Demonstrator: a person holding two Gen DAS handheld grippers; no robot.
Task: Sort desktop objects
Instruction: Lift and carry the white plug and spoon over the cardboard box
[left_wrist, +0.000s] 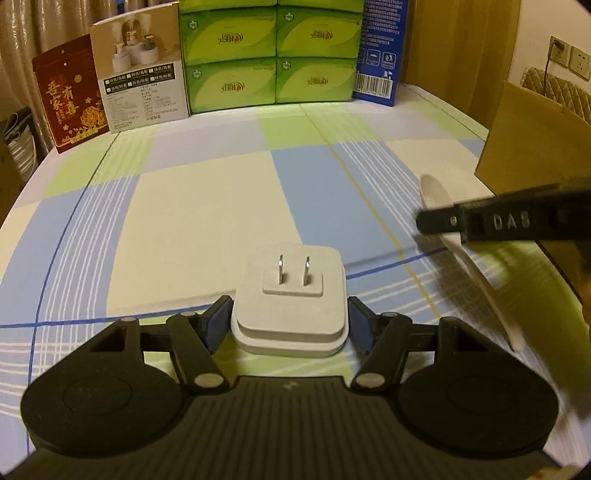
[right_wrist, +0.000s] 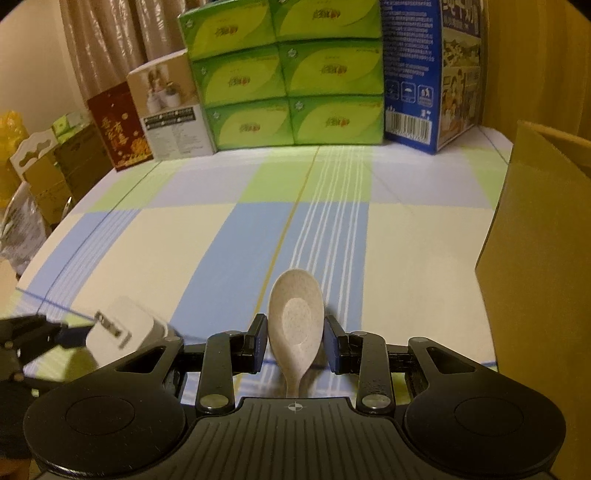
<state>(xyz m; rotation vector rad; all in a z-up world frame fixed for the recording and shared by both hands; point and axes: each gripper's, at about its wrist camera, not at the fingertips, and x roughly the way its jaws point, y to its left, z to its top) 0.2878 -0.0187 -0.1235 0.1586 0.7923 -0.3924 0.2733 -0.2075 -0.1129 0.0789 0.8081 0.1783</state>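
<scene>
Fingers of our left gripper (left_wrist: 290, 321) press against both sides of a white plug adapter (left_wrist: 291, 295), prongs pointing up — it sits at 6 o'clock in the left wrist view, over the checked tablecloth (left_wrist: 207, 206). Our right gripper (right_wrist: 295, 341) has a speckled white spoon (right_wrist: 295, 321) between its blue pads (right_wrist: 258, 343), bowl forward, handle running back toward 6 o'clock; the pads appear to touch the bowl's edges, so we read it as gripped. At 12 o'clock stand green tissue boxes (right_wrist: 291, 92), with a blue carton (right_wrist: 424, 74) at 1 o'clock — and a brown cardboard box (right_wrist: 535, 240) at 3 o'clock.
</scene>
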